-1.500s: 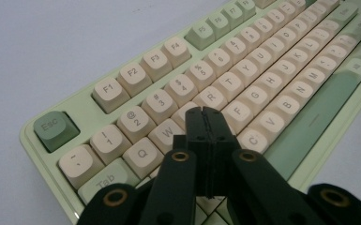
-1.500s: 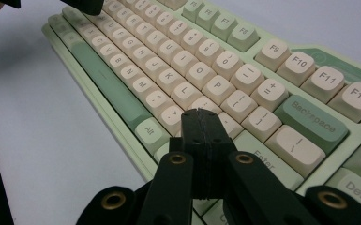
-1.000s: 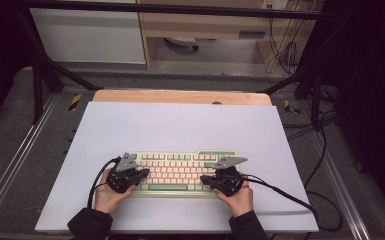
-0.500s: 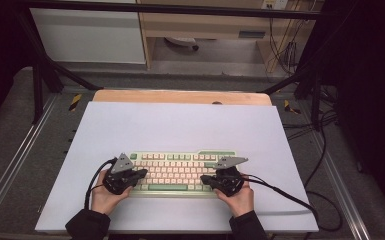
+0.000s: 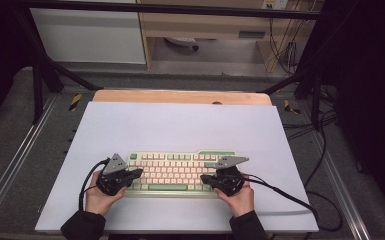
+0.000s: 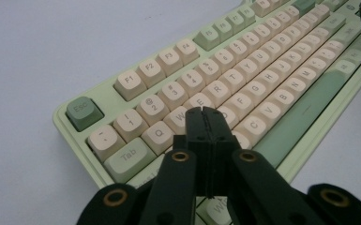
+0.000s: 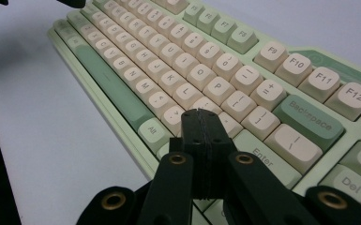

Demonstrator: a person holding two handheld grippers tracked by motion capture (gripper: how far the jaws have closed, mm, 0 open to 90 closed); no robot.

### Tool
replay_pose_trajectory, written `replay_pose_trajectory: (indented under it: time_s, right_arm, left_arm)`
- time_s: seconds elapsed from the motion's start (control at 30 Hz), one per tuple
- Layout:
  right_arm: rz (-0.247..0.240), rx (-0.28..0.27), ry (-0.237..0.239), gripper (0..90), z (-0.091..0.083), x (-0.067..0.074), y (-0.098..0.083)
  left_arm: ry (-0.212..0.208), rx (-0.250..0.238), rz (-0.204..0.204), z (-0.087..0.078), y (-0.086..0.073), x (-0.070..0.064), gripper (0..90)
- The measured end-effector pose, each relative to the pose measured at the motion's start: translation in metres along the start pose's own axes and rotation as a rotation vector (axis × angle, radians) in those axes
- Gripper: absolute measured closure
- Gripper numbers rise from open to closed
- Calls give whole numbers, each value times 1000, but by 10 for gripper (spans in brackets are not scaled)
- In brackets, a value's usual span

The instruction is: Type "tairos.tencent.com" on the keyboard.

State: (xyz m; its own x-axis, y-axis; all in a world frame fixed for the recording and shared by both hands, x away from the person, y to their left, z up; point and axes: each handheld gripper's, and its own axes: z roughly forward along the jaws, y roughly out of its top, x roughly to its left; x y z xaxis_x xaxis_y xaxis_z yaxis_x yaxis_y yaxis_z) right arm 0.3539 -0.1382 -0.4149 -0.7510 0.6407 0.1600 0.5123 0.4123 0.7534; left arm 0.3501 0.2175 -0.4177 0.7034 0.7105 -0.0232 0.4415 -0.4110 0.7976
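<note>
Left gripper (image 5: 136, 173) sits over the keyboard's (image 5: 177, 172) left end, jaws pressed fully together with nothing between them, tips above the keys near W and E in the left gripper view. Across the cream-and-green keyboard, lying at the near middle of the pale table sheet (image 5: 180, 125), we reach the right gripper (image 5: 206, 178), jaws likewise clamped together and empty, tips poised over the keys beside Enter (image 7: 263, 158).

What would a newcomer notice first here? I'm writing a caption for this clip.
The pale green keyboard with cream keycaps lies near the front edge of the white table sheet. The left tool, jaws shut, hovers over its left end, tips above the W and E keys. The right tool, also shut, sits over its right end near the Enter key.
</note>
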Motion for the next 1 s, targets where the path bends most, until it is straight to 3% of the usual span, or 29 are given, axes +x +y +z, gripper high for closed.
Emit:
replay_pose_trajectory:
  time_s: [0.67,1.0]
  right_arm:
    - [-38,31,28,900,23,14,13]
    - [-36,48,22,900,34,12,11]
  left_arm:
    - [0,2,-8,-2,-4,2,899]
    - [1,1,-9,-2,-4,3,899]
